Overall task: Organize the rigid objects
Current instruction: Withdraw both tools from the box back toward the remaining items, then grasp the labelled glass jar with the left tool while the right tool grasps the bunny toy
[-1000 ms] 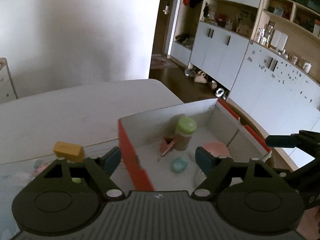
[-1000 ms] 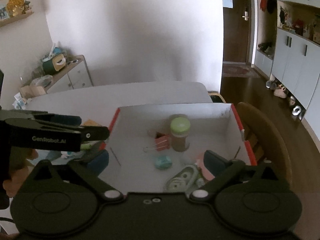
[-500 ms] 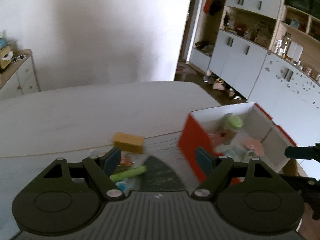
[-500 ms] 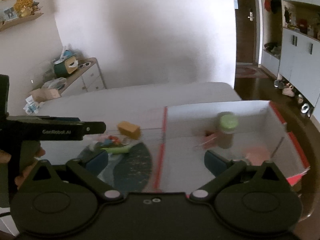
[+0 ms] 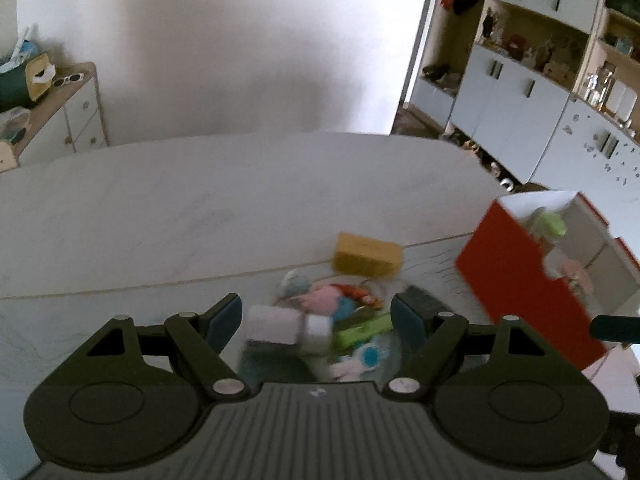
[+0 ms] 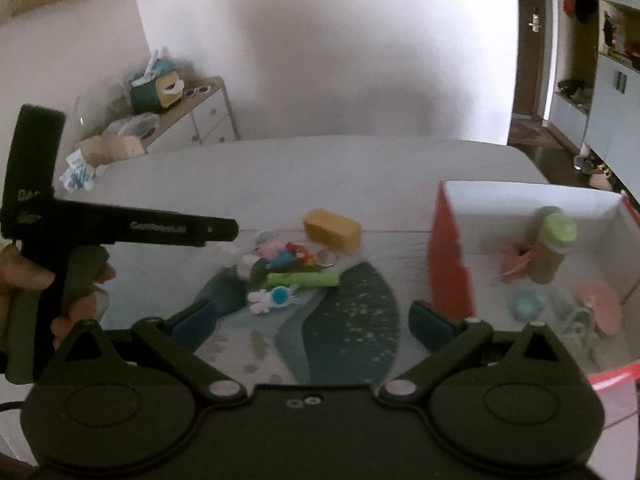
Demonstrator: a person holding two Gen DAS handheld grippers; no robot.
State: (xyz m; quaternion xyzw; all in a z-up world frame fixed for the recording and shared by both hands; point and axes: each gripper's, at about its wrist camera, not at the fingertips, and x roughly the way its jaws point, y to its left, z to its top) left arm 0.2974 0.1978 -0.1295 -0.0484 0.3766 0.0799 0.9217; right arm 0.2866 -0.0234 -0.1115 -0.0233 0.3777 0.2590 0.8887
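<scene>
Little toys (image 6: 288,258) and a yellow block (image 6: 332,229) piled on the table, left of the red-sided box (image 6: 450,264) holding a green-capped bottle (image 6: 554,244).

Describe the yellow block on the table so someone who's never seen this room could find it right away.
Start at the red-sided box on the right of the white table, then look left to the pile of small toys on the patterned mat. The yellow block lies at the far edge of that pile. It is the only plain, boxy, mustard-yellow piece there; its neighbours are small, colourful and irregular.

Matte black left gripper (image 5: 316,316), blue pads (image 5: 224,320), silver screws, ribbed housing, white lettering along its pistol-grip body
</scene>
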